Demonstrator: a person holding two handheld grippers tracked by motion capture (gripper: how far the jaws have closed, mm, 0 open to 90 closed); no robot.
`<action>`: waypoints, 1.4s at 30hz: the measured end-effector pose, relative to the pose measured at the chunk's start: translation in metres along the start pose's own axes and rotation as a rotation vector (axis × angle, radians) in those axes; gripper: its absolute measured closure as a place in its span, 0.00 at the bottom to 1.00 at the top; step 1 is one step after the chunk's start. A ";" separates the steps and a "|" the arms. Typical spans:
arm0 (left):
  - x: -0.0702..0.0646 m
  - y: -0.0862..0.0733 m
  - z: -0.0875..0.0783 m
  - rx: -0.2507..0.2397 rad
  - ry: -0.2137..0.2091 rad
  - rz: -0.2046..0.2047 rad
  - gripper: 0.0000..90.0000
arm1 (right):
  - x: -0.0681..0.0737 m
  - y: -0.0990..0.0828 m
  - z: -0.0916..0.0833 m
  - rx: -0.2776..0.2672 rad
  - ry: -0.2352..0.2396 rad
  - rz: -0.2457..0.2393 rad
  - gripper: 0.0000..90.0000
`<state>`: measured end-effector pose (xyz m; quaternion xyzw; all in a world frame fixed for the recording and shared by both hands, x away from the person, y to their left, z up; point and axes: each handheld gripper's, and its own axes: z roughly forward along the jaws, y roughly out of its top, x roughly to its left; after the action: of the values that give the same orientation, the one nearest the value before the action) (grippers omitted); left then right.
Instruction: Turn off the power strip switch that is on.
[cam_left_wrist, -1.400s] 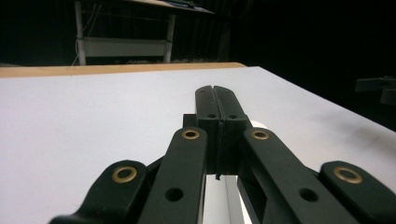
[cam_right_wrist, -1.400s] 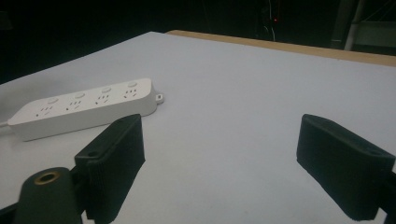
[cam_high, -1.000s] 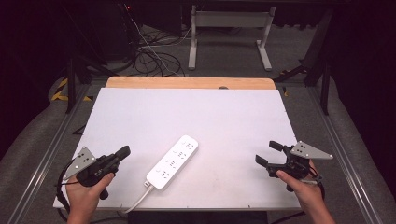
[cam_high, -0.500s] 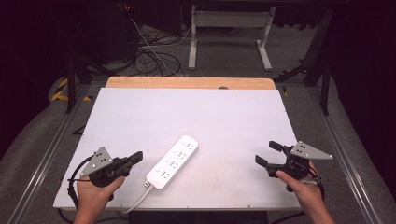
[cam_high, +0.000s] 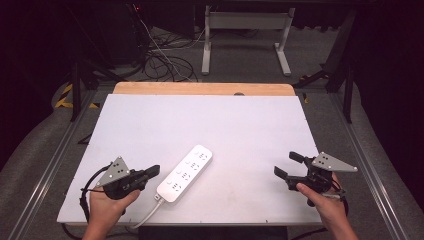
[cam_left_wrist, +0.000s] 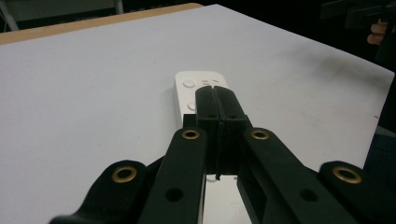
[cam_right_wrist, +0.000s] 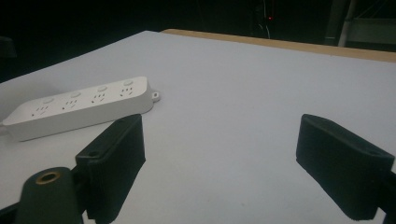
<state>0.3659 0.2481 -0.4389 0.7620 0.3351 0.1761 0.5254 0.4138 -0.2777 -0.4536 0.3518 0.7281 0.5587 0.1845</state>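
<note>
Looking down from the high view, the left gripper (cam_high: 151, 171) has swung toward the white power strip (cam_high: 185, 172) lying near the table's (cam_high: 225, 120) front edge, probably to press or nudge it. Its own view shows jaws pressed together, empty. Across the table, the right gripper (cam_right_wrist: 219, 168) gapes wide. No readable lettering on the strip, as far as I can tell.
</note>
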 end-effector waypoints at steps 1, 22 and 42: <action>-0.001 0.000 0.001 0.002 -0.008 -0.008 1.00 | 0.000 0.000 0.000 0.000 -0.003 0.000 0.17; -0.001 -0.002 0.018 0.144 -0.049 0.041 1.00 | 0.000 -0.003 -0.004 0.009 -0.016 0.001 0.17; -0.003 -0.007 0.041 0.256 -0.063 0.072 1.00 | 0.001 -0.005 -0.009 0.013 -0.026 0.008 0.17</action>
<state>0.3866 0.2197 -0.4611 0.8395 0.3106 0.1267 0.4274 0.4060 -0.2838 -0.4559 0.3631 0.7278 0.5501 0.1894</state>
